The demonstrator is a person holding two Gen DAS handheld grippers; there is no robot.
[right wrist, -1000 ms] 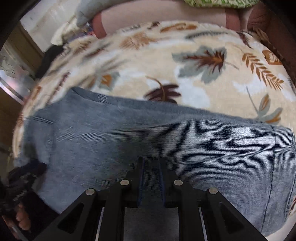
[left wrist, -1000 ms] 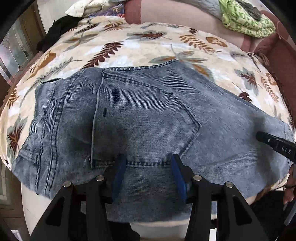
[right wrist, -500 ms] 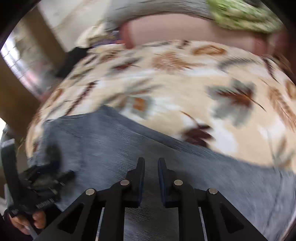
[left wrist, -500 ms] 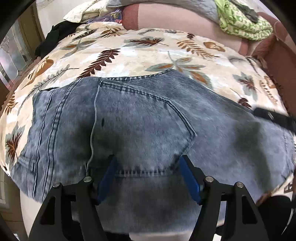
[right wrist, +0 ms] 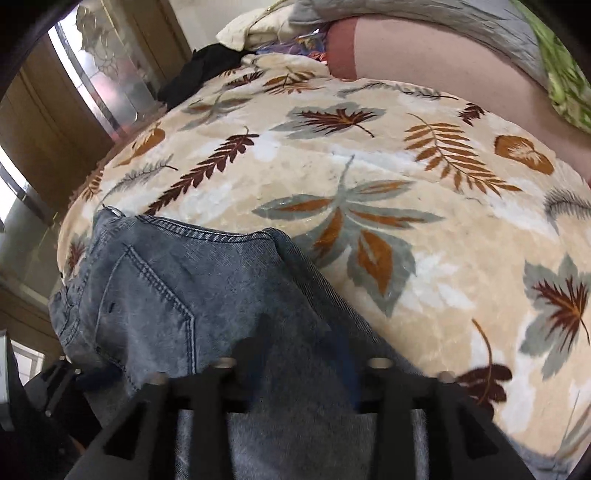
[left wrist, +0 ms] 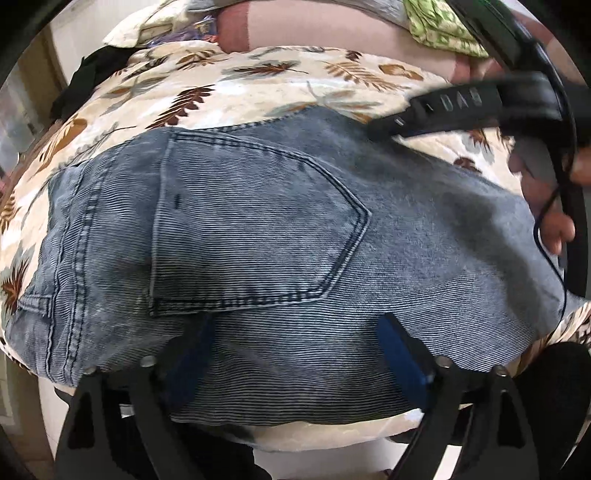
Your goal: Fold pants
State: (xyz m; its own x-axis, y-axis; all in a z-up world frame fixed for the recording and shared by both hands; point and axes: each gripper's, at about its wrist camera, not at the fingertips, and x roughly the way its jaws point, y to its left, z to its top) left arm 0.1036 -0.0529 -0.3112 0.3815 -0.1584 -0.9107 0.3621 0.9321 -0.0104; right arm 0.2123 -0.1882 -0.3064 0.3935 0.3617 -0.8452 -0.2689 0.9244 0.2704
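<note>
Blue denim pants (left wrist: 277, 236) lie folded on a leaf-print blanket (left wrist: 258, 85), back pocket (left wrist: 255, 225) up. My left gripper (left wrist: 295, 354) is open, its blue pads wide apart over the near edge of the denim. My right gripper (right wrist: 303, 354) shows blurred over the pants (right wrist: 184, 295); its jaws stand apart with denim between them, and I cannot tell if it holds the cloth. The right gripper's body also shows in the left wrist view (left wrist: 461, 107), above the far right of the pants.
A pink cushion (left wrist: 332, 29) and green patterned cloth (left wrist: 439, 33) lie at the back. Dark clothing (right wrist: 199, 74) sits at the blanket's back left. A wooden cabinet with glass (right wrist: 74, 110) stands to the left.
My right gripper has swung up and left over the pants and its jaws have spread. My left gripper has opened wider and drawn back a little.
</note>
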